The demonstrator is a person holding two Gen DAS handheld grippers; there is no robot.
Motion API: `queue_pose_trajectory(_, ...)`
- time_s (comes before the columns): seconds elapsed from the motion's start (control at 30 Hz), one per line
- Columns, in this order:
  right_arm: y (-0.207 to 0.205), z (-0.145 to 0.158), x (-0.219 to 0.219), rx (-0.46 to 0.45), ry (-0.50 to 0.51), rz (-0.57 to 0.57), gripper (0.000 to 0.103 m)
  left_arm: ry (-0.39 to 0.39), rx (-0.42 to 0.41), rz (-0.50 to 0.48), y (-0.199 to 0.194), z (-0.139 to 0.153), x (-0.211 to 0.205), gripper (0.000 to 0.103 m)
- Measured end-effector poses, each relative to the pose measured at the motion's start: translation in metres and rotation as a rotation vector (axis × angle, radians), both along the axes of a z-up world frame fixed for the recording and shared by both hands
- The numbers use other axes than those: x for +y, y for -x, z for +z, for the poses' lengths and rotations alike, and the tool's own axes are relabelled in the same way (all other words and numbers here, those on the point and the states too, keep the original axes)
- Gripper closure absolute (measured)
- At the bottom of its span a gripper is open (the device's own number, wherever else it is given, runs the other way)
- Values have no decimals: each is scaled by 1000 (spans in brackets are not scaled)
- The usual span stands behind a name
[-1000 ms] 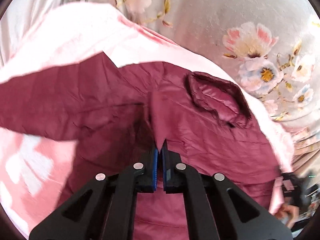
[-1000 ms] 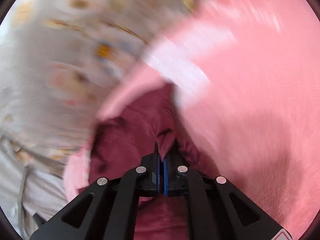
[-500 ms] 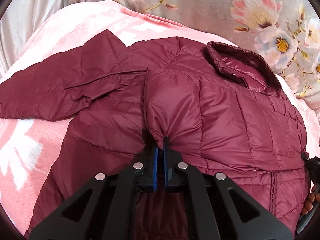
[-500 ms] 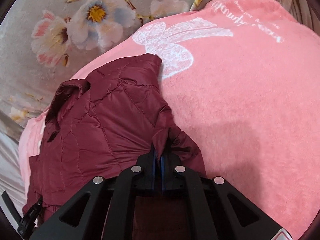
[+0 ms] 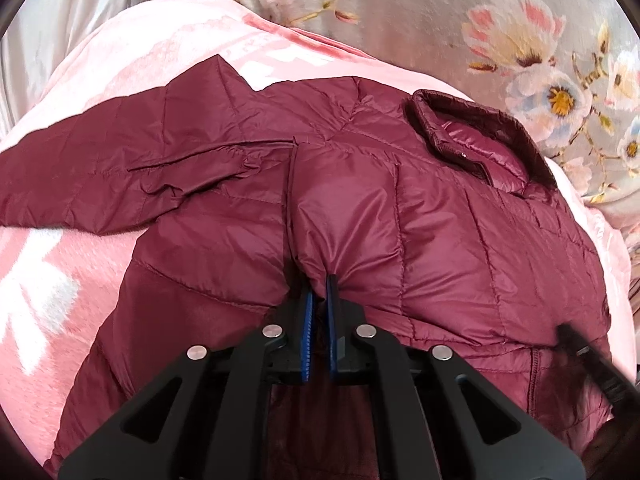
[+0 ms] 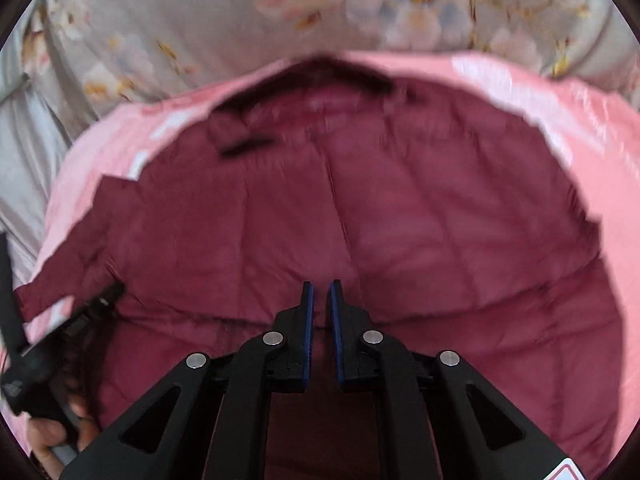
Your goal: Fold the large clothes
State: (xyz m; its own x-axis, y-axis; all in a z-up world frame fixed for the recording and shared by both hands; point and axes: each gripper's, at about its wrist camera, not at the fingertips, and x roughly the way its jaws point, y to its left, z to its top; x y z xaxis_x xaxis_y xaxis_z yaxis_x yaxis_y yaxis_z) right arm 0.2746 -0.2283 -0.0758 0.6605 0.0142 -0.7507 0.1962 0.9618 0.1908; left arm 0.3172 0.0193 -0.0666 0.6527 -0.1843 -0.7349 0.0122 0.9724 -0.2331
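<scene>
the maroon puffer jacket (image 5: 420,216) lies front up on the pink blanket (image 5: 52,300), collar (image 5: 472,136) toward the floral bedding (image 5: 440,12), one sleeve (image 5: 100,168) spread sideways. i judge it light, soft and springy, its shell slick; best taken at seams, hem or cuff, where fabric bunches. my left gripper (image 5: 318,292) is nearly closed and pinches a fold of the jacket front. my right gripper (image 6: 321,296) has just been opening: a narrow gap, nothing between the pads, hovering over the jacket body.
</scene>
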Motion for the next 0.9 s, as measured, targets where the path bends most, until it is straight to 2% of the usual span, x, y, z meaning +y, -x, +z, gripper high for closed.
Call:
queue_pose_trajectory(0.23,7,-11,-4,-8,-1,-14,100,10,-1,-1,0,-1,0,96)
queue_pose_trajectory(0.4,2,-10,8,7,69,-14,100,-9,-1,-1,0,-1,-2,96)
queue_pose_trajectory(0.73,13,-8,22,45,165,1,100,24,7,1,14,0,4,95)
queue_pose_trajectory(0.8,15,-7,20,47,158,5,100,80,7,-6,19,0,10,90)
queue_pose_trajectory(0.9,17,-4,13,39,120,6,99,174,16,7,26,2,28,88)
